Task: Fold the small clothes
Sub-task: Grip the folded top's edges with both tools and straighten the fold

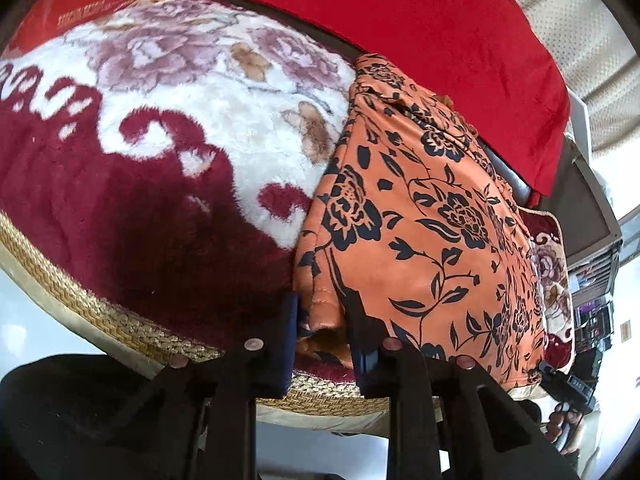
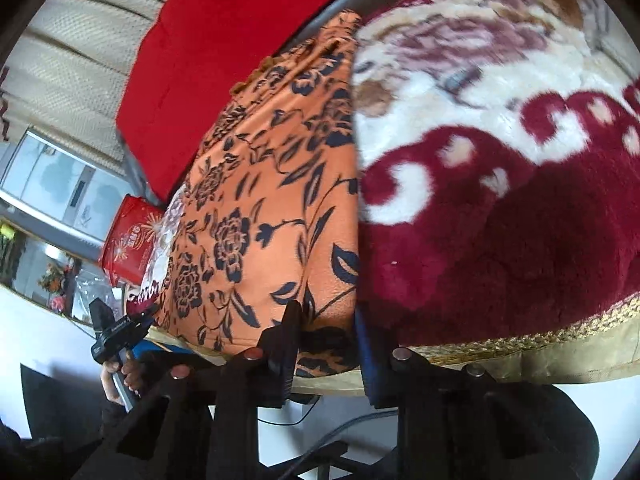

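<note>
An orange garment with a black flower print [image 1: 420, 208] lies flat on a plush maroon and cream blanket [image 1: 160, 160], running away from me. My left gripper [image 1: 323, 308] is shut on the garment's near left corner, and the cloth bunches between its dark pads. In the right wrist view the same garment [image 2: 272, 184] lies on the blanket [image 2: 500, 200]. My right gripper [image 2: 327, 316] is shut on its near right corner at the blanket's front edge.
A red cushion [image 1: 400, 40] [image 2: 224, 40] lies behind the garment. A red printed tin [image 2: 128, 236] stands beyond the garment's left side. The blanket's gold woven trim [image 1: 80, 300] marks the front edge. A person's hand [image 2: 124, 372] holds the other tool's handle.
</note>
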Action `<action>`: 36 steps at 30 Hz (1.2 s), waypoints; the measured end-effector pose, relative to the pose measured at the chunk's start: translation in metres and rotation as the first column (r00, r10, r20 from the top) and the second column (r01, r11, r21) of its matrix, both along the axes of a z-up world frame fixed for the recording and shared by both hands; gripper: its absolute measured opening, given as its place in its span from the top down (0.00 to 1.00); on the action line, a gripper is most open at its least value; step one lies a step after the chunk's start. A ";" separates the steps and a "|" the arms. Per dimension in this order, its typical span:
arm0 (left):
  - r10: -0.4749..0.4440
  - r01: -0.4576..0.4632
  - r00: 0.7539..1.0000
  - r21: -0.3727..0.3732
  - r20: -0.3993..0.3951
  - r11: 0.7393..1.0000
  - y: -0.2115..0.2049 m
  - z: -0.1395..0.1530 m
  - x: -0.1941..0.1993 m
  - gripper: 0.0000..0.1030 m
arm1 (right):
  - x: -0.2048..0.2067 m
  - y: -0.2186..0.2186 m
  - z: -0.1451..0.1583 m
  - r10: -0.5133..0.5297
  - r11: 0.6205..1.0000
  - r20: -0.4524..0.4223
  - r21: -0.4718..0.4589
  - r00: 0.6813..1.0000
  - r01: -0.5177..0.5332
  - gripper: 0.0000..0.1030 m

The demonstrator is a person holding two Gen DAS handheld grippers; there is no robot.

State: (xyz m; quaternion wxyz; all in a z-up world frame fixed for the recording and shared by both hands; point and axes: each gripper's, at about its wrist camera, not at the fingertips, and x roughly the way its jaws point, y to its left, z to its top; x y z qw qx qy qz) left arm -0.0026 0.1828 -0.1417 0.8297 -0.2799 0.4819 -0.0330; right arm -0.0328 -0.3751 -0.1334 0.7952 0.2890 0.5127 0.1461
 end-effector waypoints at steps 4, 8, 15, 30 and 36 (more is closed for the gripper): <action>-0.007 0.007 1.000 -0.011 -0.010 1.000 -0.002 -0.003 0.002 0.53 | 0.007 -0.001 -0.016 -0.020 0.999 -0.049 0.042 0.999 0.023 0.65; -0.014 0.015 1.000 0.026 -0.018 1.000 -0.008 -0.003 0.004 0.63 | 0.007 -0.001 -0.021 -0.029 0.996 -0.039 0.089 0.999 0.033 0.57; -0.034 0.032 0.997 0.028 0.068 0.999 -0.003 0.024 -0.005 0.90 | 0.004 0.001 0.006 -0.012 0.996 0.031 0.093 0.999 0.009 0.86; -0.057 0.056 0.997 0.031 0.044 0.998 -0.007 0.015 0.002 0.91 | 0.014 -0.001 -0.009 -0.037 0.986 0.020 0.162 0.999 0.033 0.88; -0.083 0.087 0.994 0.048 -0.074 0.995 -0.007 -0.006 0.013 0.91 | 0.014 -0.006 -0.013 -0.038 0.986 -0.008 0.162 0.999 0.039 0.88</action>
